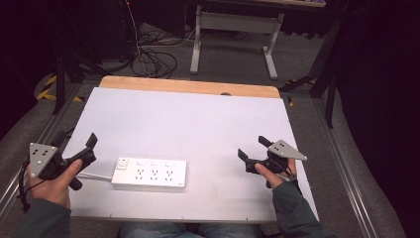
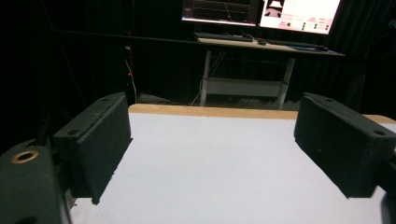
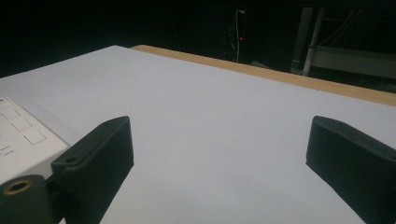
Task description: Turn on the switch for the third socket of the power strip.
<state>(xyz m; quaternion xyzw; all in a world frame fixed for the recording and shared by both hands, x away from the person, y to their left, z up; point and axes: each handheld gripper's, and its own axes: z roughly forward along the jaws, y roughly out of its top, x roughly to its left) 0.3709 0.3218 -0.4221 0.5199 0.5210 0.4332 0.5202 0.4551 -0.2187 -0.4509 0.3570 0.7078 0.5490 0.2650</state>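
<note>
Lying near the front edge of a white-topped table (image 1: 198,119) is a white rectangular plastic power strip (image 1: 149,173), flat, with its pale cord trailing toward the left. The left gripper (image 1: 74,144), held in a hand at the table's left edge, is sitting just beside that cord end, jaws spread wide and holding nothing. The right gripper (image 1: 251,148) is hovering well apart on the right, jaws likewise wide and empty. Bare tabletop is separating the two. The left gripper view is showing a desk with lit monitors (image 2: 261,11) beyond the table; the right gripper view is catching the strip's corner (image 3: 21,135) at its left.
</note>
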